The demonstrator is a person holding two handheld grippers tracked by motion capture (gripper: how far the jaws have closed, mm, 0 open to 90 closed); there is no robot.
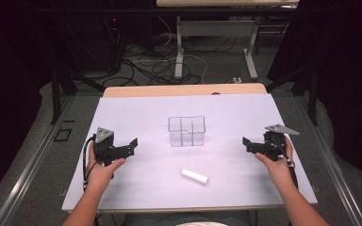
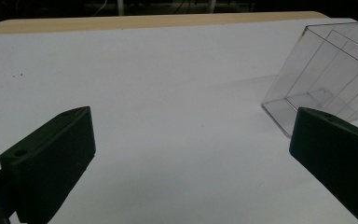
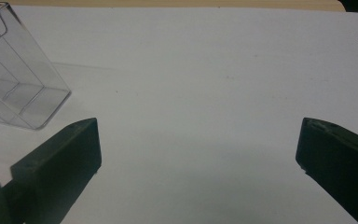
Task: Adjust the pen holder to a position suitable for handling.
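Clear plastic divided box (image 1: 186, 131): empty, between both jaw sets. Small white rectangular block (image 1: 194, 176): untouched. Left gripper (image 1: 130, 145), right gripper (image 1: 248, 143): jaws spread, nothing begun.

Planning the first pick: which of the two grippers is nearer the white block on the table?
The right gripper, though only slightly. The white block lies right of the table's middle, in front of the clear box; the left gripper sits a little farther away.
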